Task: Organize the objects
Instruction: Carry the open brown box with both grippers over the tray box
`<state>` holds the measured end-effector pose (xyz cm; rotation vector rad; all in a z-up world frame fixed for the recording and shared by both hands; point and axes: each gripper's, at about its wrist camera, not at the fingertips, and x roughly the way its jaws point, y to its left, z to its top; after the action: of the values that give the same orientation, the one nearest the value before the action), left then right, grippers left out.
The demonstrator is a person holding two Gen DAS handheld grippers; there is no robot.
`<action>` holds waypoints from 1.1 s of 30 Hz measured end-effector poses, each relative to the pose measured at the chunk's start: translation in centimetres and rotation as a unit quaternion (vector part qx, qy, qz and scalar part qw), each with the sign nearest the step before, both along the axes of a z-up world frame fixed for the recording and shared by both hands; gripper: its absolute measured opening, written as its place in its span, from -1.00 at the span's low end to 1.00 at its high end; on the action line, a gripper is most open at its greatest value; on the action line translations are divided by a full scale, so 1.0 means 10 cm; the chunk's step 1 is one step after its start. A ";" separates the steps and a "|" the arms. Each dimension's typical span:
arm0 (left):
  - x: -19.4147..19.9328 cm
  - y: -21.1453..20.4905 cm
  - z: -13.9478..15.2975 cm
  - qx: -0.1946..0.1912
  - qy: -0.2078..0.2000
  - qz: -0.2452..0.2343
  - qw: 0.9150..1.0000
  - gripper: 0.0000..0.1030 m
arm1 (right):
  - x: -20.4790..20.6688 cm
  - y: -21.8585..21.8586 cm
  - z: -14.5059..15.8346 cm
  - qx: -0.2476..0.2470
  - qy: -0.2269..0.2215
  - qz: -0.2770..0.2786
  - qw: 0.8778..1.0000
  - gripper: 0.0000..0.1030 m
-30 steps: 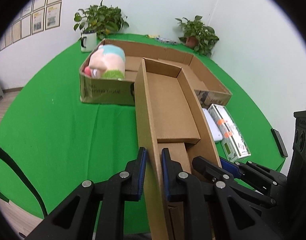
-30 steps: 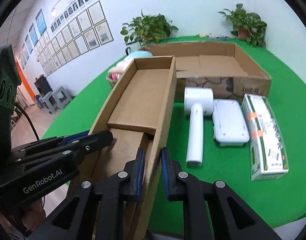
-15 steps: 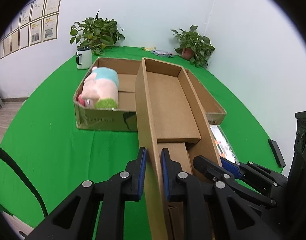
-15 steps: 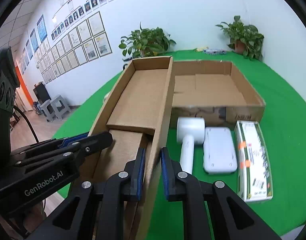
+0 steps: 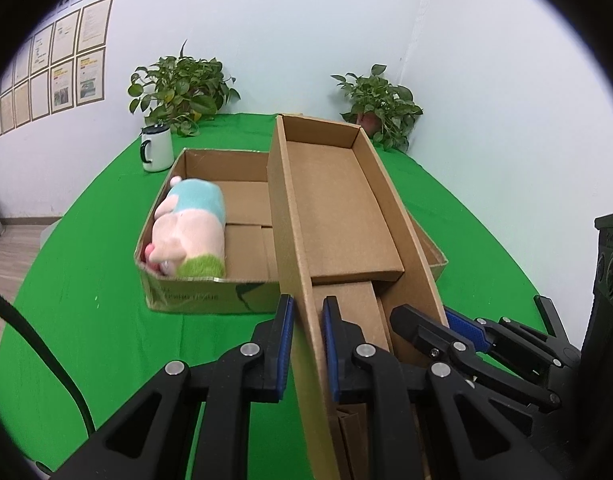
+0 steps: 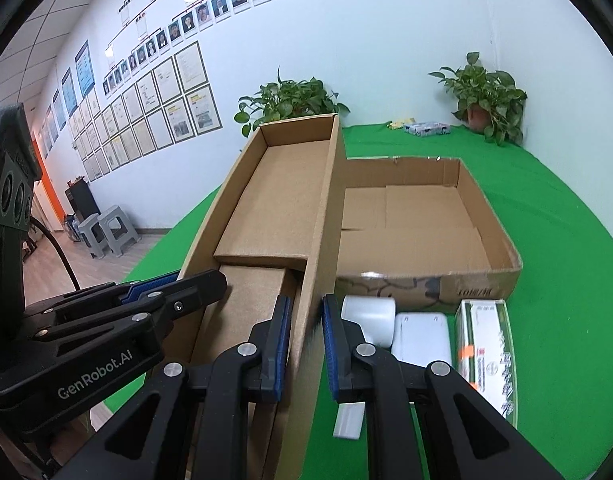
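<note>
The narrow cardboard box (image 5: 338,216) fills the lower centre of both wrist views, held off the green tablecloth (image 5: 86,320) with its far end raised over the wide cardboard tray (image 6: 478,280) behind it. The left gripper (image 5: 306,344) is clamped on the box's left side wall, one blue-padded finger on each face of the wall. The right gripper (image 6: 304,344) is clamped in the same way on the right side wall. The box is empty apart from its folded inner flaps. In the right wrist view, lower right, three items lie on the cloth just in front of the tray: a white handheld device (image 6: 368,320), a white flat case (image 6: 422,336) and a printed white-and-green carton (image 6: 486,348); the three lie close side by side, and contact between them cannot be confirmed. In the left wrist view, centre left, a plush toy (image 5: 190,232) lies inside the tray against its left wall. Beyond the tray, a white mug (image 5: 156,152) and two potted plants (image 5: 182,92) stand at the far edge of the table. Judged progress: early. One item, the plush toy, is stowed; the rest of the tray floor is bare. Remaining work probably includes setting the narrow box down, likely in or beside the tray, and stowing the three loose items.
</note>
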<state>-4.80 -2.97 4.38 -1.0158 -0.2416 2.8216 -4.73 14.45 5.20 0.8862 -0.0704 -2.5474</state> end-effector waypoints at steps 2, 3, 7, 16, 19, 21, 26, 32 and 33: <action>-0.08 0.01 0.01 0.004 0.000 -0.003 1.000 -0.75 | -0.03 0.01 0.06 0.003 0.005 -0.005 1.000 -0.73; -0.12 0.02 0.02 0.004 0.001 -0.005 1.000 -0.75 | -0.06 0.02 0.08 0.007 0.010 -0.007 1.000 -0.73; -0.28 0.07 0.02 0.002 0.000 -0.010 1.000 -0.75 | -0.18 0.07 0.15 0.013 0.015 -0.017 1.000 -0.73; -0.57 0.08 0.20 -0.007 0.007 -0.018 1.000 -0.76 | -0.50 0.12 0.32 0.005 0.013 -0.031 0.999 -0.73; -0.67 0.06 0.28 -0.012 0.011 -0.017 1.000 -0.76 | -0.64 0.11 0.39 0.000 0.012 -0.031 0.999 -0.73; -0.74 0.05 0.34 -0.021 0.016 -0.016 1.000 -0.76 | -0.73 0.08 0.43 -0.004 0.009 -0.030 1.000 -0.73; -0.95 -0.01 0.47 -0.024 0.019 -0.014 0.999 -0.76 | -1.00 0.00 0.56 -0.011 0.006 -0.029 0.999 -0.73; -1.13 -0.06 0.62 -0.024 0.031 -0.011 0.999 -0.76 | -1.29 -0.06 0.80 -0.019 0.017 -0.032 0.999 -0.74; -1.16 -0.07 0.65 -0.025 0.034 -0.010 0.999 -0.76 | -1.31 -0.08 0.84 -0.018 0.019 -0.032 0.999 -0.74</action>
<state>-16.41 -3.66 10.91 -0.9229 -0.1529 2.8510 -17.88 13.69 13.58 0.8344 -0.1351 -2.6130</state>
